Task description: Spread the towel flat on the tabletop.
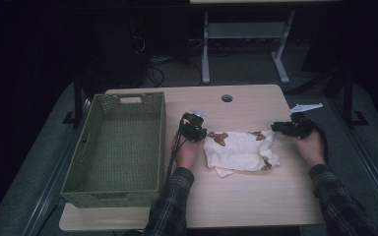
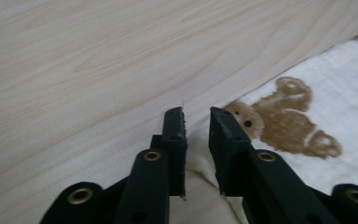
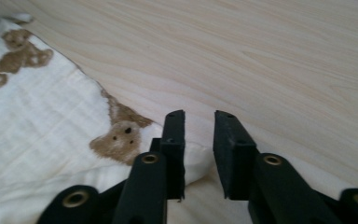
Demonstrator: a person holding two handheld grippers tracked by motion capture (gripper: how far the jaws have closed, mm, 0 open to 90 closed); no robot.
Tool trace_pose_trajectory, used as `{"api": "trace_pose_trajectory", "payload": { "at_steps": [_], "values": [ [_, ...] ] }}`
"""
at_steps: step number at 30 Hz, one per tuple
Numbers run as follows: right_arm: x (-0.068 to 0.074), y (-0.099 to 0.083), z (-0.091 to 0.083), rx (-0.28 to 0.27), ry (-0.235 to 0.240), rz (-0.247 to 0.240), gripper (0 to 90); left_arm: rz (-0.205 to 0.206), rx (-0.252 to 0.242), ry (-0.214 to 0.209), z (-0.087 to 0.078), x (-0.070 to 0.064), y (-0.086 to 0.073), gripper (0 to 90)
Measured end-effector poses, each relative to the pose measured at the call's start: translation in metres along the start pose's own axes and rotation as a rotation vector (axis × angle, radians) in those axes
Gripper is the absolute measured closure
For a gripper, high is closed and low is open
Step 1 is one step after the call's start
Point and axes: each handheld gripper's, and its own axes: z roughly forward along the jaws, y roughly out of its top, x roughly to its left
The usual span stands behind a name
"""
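**Both corners could slip before you lift**

Your left gripper and right gripper sit at opposite far corners of the bear-print cloth, which lies folded on the surface beside the green basket. Both pairs of jaws stand parted, with cloth edge in the gap but nothing pinched. Close too shallow and you may catch only one layer; the fold would then fall open as you raise it.

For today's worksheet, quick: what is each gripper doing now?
Left gripper: open, jaws astride the cloth corner.
Right gripper: open at the cloth's other corner, holding nothing.
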Motion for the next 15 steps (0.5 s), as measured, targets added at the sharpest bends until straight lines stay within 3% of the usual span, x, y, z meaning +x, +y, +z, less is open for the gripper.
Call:
{"api": "trace_pose_trajectory", "payload": {
  "at_steps": [6,11,15],
  "values": [
    [0.014,-0.009,-0.022,-0.021,0.037,-0.033,70.2,0.043,-0.013,-0.068,-0.018,-0.017,-0.003,67.1],
    [0.031,-0.022,-0.037,-0.021,0.073,-0.063,70.3,0.095,-0.008,-0.084,-0.030,-0.031,-0.010,65.9],
    [0.042,-0.030,-0.048,-0.009,0.076,-0.080,70.7,0.108,-0.016,-0.119,-0.039,-0.038,-0.018,65.4]
  ]
}}
